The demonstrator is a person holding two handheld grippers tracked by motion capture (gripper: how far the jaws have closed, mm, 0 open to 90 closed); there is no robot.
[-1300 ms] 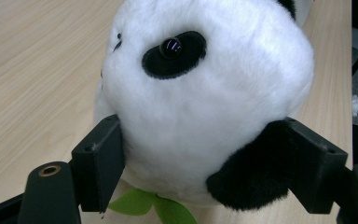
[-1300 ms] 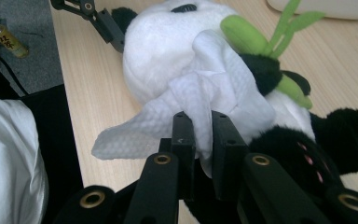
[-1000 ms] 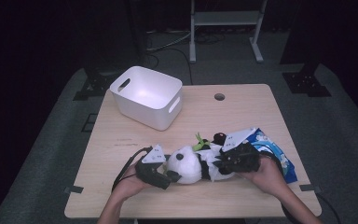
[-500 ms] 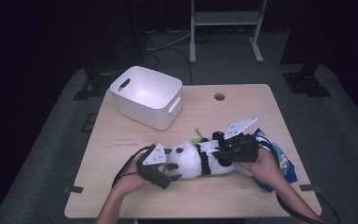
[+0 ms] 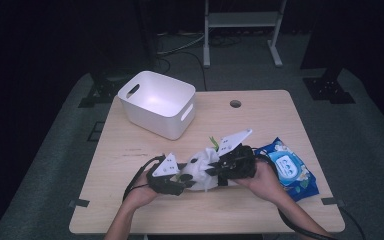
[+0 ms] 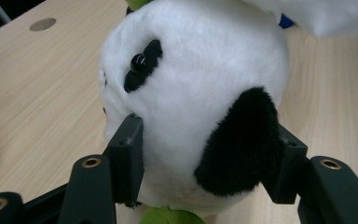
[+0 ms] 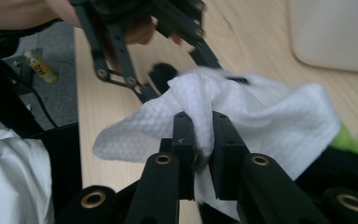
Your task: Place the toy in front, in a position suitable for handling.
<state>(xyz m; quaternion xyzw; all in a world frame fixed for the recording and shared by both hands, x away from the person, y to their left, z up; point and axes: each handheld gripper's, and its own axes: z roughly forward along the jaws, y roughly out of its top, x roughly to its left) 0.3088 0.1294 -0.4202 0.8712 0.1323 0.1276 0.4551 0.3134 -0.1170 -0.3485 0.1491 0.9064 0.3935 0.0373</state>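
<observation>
Your left gripper has just closed its jaws on the head of the black-and-white plush panda lying near the wooden table's front edge, while your right gripper, at its 3 o'clock, pinches a white textured wipe over the toy.

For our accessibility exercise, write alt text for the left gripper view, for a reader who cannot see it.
The left gripper is clamped on a plush panda's head, its two black pads pressing in on either side, one against a black ear. The panda lies on a light wooden table.
</observation>
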